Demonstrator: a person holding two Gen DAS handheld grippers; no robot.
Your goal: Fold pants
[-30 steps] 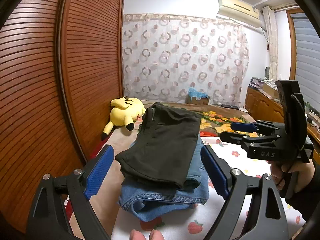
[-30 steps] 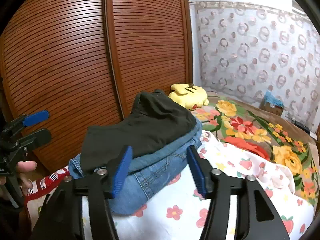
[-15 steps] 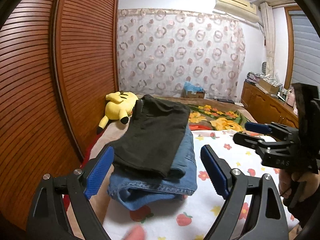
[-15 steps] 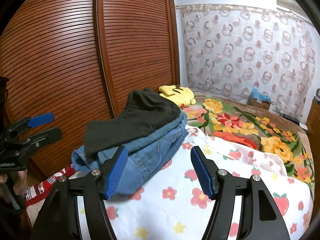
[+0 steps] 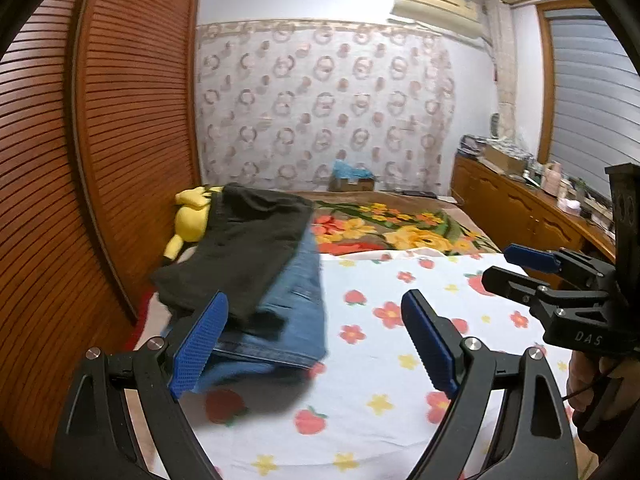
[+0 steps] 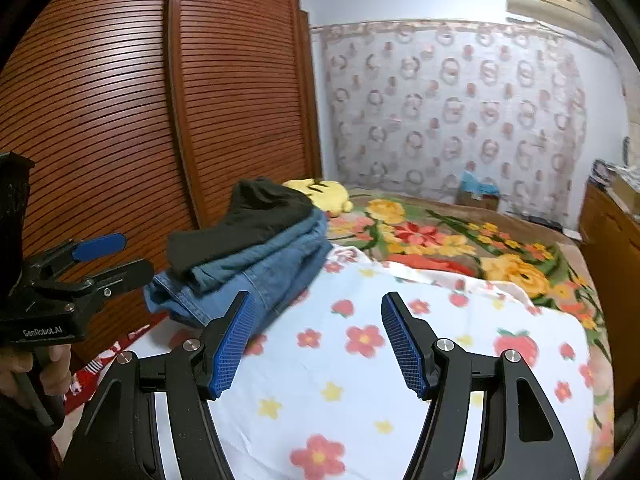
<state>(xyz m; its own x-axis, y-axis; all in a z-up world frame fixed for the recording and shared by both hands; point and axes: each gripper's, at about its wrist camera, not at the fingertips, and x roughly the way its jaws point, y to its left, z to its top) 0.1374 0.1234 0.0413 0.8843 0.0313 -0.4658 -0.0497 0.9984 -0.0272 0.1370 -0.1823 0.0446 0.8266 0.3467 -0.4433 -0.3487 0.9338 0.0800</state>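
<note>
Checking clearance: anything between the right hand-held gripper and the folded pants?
Nothing: only bare flowered sheet between right hand-held gripper and pants, right wrist view.

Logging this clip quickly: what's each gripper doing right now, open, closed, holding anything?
Left gripper: open, holding nothing; the folded pants lie ahead on the bed.
Right gripper: open, holding nothing, only the bedsheet beyond it.

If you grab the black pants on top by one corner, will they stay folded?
Probably not. The black pants are soft cloth, already sagging over the jeans, so a corner lift would likely unfold them. They look light. Pushed, they'd likely slide off, since they only rest on top.
</note>
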